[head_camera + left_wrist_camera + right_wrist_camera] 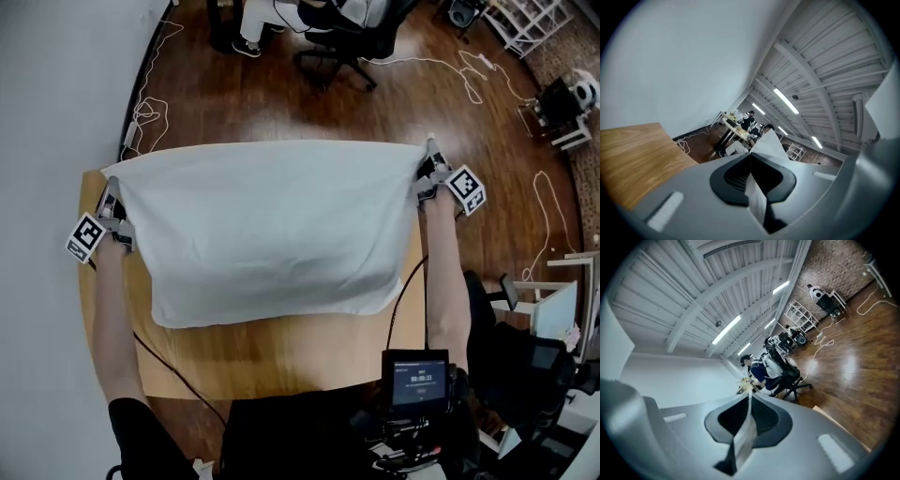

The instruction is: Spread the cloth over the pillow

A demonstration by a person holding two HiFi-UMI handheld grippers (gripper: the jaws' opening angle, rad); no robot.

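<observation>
A white cloth [267, 230] is stretched flat between my two grippers above the wooden table [281, 356]. My left gripper [112, 195] is shut on the cloth's far left corner, and my right gripper [427, 171] is shut on its far right corner. In the left gripper view a thin fold of cloth [758, 199] runs between the closed pads of the left gripper [752, 164]. The right gripper view shows the same, a cloth strip [744, 437] pinched in the right gripper [749, 401]. No pillow shows; the cloth covers most of the tabletop.
A bare strip of table lies between the cloth's near edge and my body. A white wall [47, 112] stands at the left. An office chair [342, 42], a seated person and loose cables [145, 112] are on the wood floor beyond. A small screen [419, 380] hangs at my chest.
</observation>
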